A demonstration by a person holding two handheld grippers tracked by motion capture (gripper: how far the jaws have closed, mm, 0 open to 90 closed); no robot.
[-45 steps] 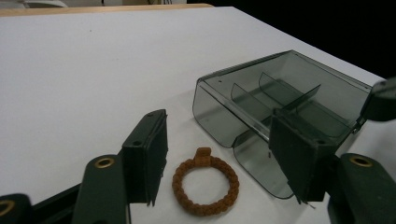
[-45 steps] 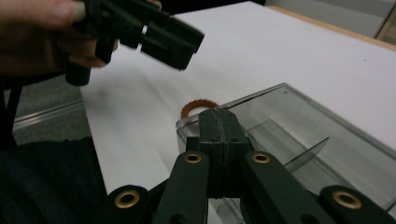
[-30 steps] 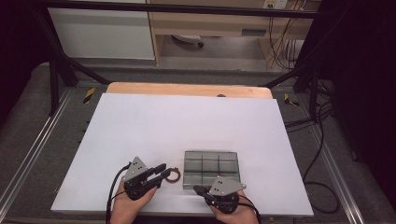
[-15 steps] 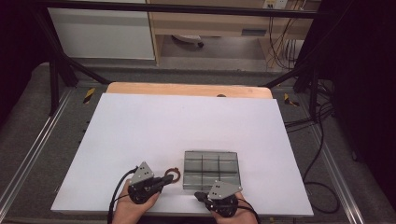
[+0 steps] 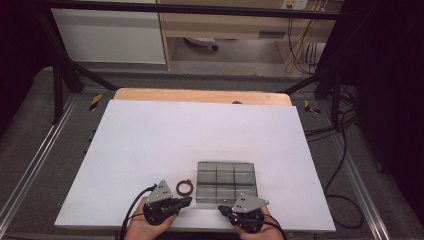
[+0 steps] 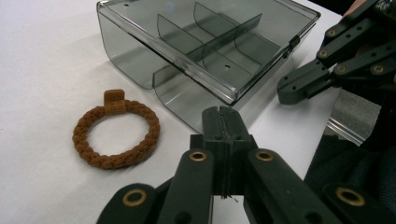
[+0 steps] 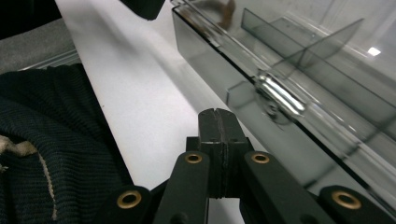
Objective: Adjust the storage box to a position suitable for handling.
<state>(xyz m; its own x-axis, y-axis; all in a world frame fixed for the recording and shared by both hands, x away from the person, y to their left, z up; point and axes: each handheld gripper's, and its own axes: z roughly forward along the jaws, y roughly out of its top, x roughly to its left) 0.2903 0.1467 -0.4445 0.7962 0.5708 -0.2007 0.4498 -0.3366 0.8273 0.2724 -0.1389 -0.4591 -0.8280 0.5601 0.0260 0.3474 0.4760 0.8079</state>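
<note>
Left claw [image 5: 186,201] drawn back, ring [image 5: 184,188] freed

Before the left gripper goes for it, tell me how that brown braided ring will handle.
The brown braided ring looks woven from cord, so it will probably flex rather than stay stiff. It lies flat on the white table, so rolling seems unlikely. It looks light and may slide if nudged; its rough braid should give the pads decent grip.
</note>
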